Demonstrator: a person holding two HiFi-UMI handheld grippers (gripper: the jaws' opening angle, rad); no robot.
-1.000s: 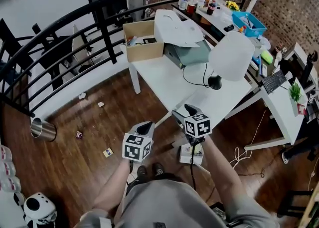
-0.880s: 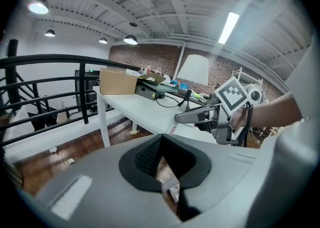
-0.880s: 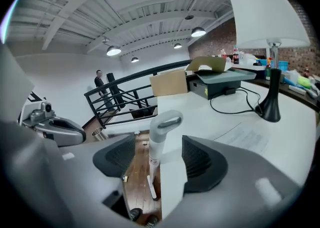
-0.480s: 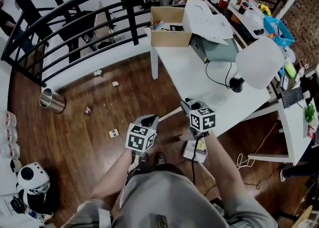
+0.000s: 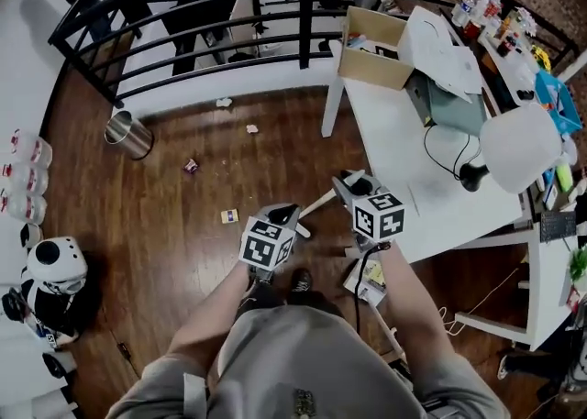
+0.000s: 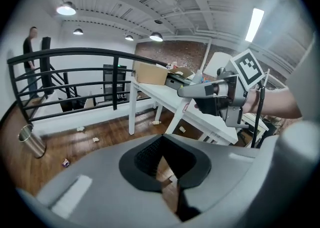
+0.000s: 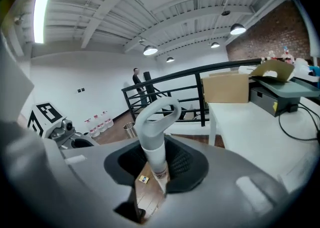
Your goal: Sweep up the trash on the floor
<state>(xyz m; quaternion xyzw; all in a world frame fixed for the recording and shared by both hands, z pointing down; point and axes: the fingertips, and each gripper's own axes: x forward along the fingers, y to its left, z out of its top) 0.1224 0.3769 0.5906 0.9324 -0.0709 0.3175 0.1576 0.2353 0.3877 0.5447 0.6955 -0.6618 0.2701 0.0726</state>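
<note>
Right gripper [image 7: 152,182] just closed on the white handle [image 7: 151,147]; left gripper [image 6: 165,167] is clenched, empty. With a one-gripper hold, it might twist loose mid-sweep.

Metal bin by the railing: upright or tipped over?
Upright. The right gripper view shows the metal bin standing on its base, open mouth facing up.

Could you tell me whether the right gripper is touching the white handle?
Touching. The right gripper view shows the jaws of the right gripper, which have just been closing, pressing the white handle.
</note>
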